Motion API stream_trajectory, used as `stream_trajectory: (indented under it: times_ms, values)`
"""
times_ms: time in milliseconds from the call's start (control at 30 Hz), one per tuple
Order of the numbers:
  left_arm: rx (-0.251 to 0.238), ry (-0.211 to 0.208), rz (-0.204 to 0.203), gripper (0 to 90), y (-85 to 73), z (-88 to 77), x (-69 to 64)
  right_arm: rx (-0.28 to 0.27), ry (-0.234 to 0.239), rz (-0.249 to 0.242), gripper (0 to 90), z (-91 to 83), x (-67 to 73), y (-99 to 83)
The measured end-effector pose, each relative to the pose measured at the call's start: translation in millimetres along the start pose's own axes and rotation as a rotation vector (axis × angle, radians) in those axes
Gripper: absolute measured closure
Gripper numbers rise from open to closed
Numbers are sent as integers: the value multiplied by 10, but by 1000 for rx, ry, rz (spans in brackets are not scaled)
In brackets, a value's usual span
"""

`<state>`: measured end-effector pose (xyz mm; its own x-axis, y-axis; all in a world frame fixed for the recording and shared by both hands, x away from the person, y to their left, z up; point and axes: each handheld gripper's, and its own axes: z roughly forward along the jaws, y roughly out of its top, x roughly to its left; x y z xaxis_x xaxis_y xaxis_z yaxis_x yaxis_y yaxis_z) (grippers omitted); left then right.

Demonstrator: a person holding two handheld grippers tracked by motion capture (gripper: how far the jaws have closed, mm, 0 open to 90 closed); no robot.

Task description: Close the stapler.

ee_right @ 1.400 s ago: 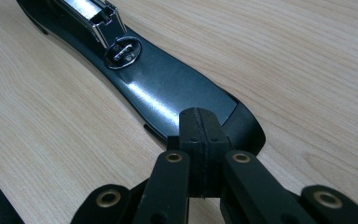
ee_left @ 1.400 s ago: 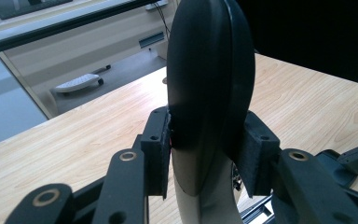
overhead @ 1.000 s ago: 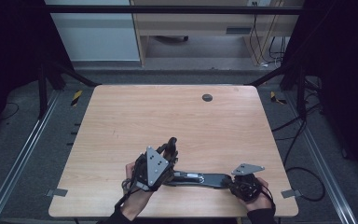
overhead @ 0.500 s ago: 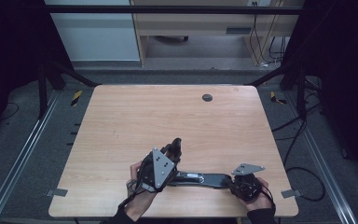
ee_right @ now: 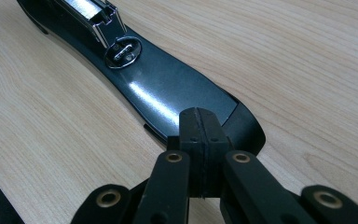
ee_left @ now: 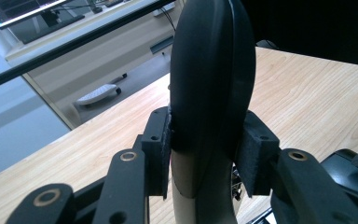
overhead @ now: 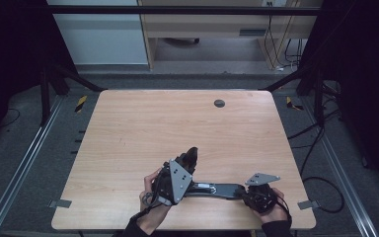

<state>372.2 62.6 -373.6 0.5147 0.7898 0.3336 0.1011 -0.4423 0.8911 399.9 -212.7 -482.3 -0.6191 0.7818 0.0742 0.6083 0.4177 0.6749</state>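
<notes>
Clamping stapler top (ee_left: 212, 74), left gripper (ee_left: 209, 158); right gripper (ee_right: 200, 140) seemingly pinning base (ee_right: 168, 88).

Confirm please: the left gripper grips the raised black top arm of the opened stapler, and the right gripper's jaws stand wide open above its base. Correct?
Not quite. In the right gripper view, the right gripper has its jaws shut together, tips on the black stapler base. The left gripper does grip the raised black top arm.

Take the opened stapler (overhead: 212, 188) as your landmark. It lies flat near the table's (overhead: 128, 128) front edge, and with the left gripper (overhead: 190, 157) at one end and the right gripper (overhead: 242, 191) at the other it blocks that strip. Beyond it you have open wood all the way back; a small dark cap (overhead: 219, 103) sits far behind it, flush.
</notes>
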Motion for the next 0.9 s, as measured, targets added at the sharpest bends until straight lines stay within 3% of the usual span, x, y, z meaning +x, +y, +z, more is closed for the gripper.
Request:
stream_trajectory:
  times_ms: [900]
  values:
    - [-21,82,72,606,-3,71,-247,0,1,-5,900,-1,-6,-2]
